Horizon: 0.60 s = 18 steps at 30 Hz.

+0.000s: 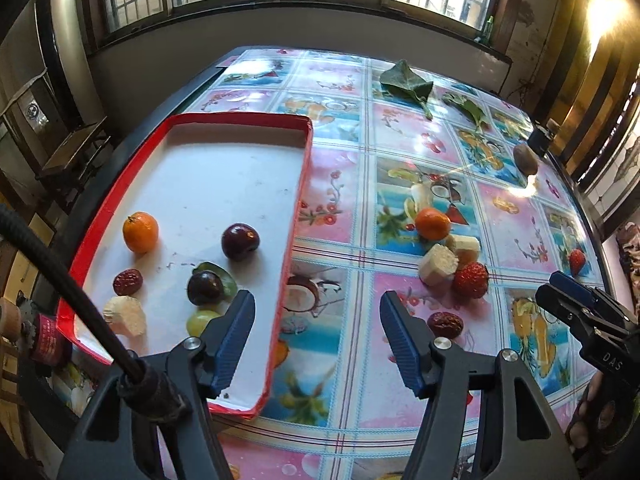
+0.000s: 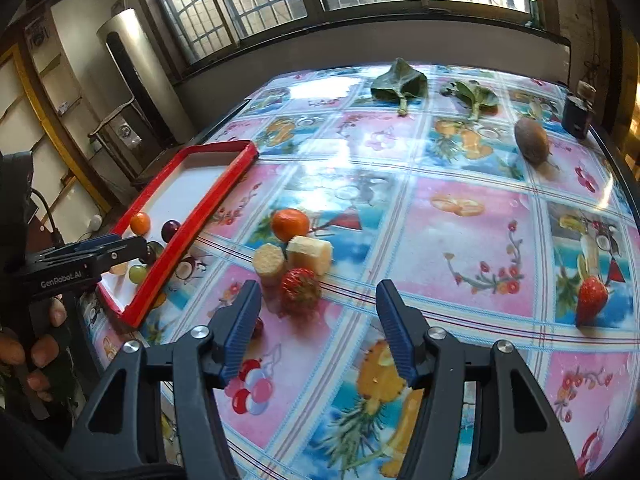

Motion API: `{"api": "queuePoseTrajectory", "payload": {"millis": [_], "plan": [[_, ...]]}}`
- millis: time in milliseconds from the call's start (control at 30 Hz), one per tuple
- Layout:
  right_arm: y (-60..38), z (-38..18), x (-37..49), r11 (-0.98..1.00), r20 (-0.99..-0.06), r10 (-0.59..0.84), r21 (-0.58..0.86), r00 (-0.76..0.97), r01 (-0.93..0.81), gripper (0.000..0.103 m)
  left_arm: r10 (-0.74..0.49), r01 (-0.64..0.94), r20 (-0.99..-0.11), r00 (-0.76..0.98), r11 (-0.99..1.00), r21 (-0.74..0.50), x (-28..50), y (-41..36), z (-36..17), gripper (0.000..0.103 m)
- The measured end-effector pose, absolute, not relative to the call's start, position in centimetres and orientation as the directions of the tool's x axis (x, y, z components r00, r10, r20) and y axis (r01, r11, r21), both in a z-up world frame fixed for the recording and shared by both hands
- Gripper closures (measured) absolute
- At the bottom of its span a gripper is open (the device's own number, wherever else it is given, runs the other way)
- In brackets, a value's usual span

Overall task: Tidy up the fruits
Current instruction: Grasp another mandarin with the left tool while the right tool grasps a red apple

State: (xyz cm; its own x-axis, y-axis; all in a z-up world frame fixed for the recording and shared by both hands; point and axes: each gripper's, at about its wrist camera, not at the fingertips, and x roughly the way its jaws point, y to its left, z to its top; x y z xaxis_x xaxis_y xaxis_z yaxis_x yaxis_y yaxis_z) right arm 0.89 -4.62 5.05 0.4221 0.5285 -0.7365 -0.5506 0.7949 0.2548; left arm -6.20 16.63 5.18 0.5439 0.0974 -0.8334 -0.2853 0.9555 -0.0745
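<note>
Red cardboard walled the shallow tray [image 1: 302,184] at the left of the table [image 1: 400,132], and it already held a small orange [image 1: 140,231], two dark plums [image 1: 240,241], a red date [image 1: 127,282], a pale cut chunk [image 1: 124,315] and a green grape [image 1: 199,320].

The left gripper [image 1: 318,320] hung over the tray's right wall with its jaws spread and nothing between them. A careless sweep there could have knocked the light tray askew or set the round plums rolling.

Further right, the unsorted cluster lay on the glossy cloth: a mandarin [image 2: 290,224], two pale cut pieces [image 2: 310,254] and a strawberry [image 2: 301,289], all touching or just beside one another, with a second date [image 1: 445,325] near them.

The right gripper [image 2: 318,314] stood just short of that strawberry, jaws apart and empty. Closing on the soft berry would probably bruise it, and fingers reaching into so tight a group might shove the neighbours away.

A kiwi [image 2: 531,140] and another strawberry [image 2: 592,294] sat well apart at the far right, close to the table's edge, where a nudge could send them off.
</note>
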Motion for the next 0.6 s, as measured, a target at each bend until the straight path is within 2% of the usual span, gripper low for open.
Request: {"api": "queuePoseTrajectory", "payload": {"millis": [600], "plan": [[-13.1,3.1,0.8,0.876,-0.751,0.454,0.277,0.480,-0.395,0.042,0.007,-0.200,-0.857,0.515,0.973,-0.112,-4.7,12.9,3.9,0.038]]}}
